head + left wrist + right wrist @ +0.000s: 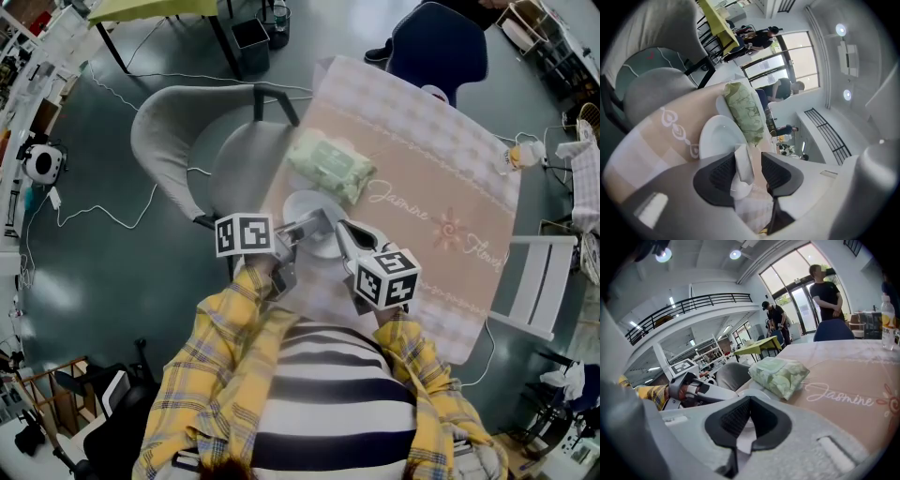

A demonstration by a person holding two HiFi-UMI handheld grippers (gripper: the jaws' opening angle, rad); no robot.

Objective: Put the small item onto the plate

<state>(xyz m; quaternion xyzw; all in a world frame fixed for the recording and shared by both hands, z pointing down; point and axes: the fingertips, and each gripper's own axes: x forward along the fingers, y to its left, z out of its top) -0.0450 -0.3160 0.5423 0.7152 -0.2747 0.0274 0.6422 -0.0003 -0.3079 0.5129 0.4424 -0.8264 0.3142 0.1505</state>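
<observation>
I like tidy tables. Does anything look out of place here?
The green pack of wipes looks out of place: one edge seems to overlap the far rim of the white plate.

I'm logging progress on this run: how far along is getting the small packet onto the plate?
Done: the white packet is at the near rim of the plate. In hand: it stands between the left tool's jaws, leaning on one pad and clear of the other, so the grip looks released. Left: it isn't yet lying on the plate, and the tool must back away.
</observation>
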